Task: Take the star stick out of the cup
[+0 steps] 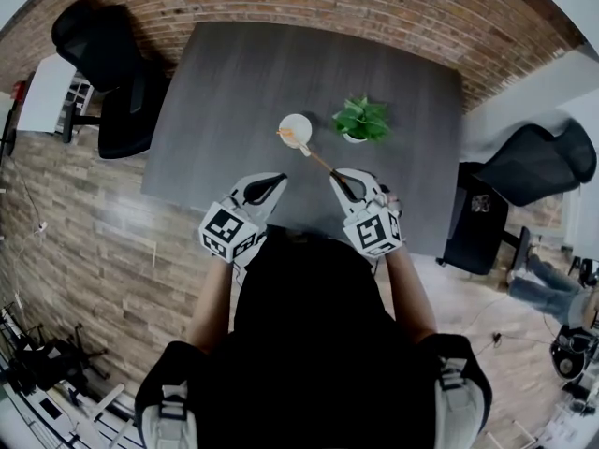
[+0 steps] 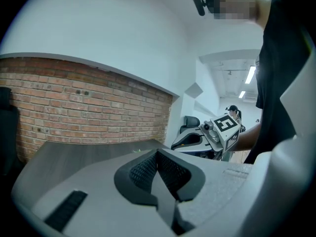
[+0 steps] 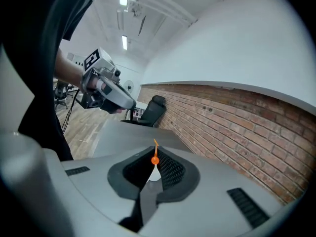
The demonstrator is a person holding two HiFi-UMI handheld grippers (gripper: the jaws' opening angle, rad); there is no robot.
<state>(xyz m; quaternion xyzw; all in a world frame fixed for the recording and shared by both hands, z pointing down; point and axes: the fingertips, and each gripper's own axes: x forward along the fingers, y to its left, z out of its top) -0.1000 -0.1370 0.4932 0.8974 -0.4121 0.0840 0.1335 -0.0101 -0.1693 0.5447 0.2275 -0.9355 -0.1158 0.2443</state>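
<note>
Dark grey table (image 1: 234,92) spreads below us, against a brick wall (image 1: 328,7). Our right gripper (image 1: 339,178) has its jaws clamped on the star stick (image 1: 318,160), whose orange tip reaches over the white cup (image 1: 298,120). Our left gripper (image 1: 274,181) is closed and empty. A small green plant (image 1: 362,120) stands beside the cup.

The head view looks steeply down onto the desk (image 1: 281,82). Each gripper view rides close behind its own jaws, facing over that desk toward the brick wall (image 2: 74,107); the left one catches the right gripper (image 2: 177,141), the right one the left gripper (image 3: 129,102).
</note>
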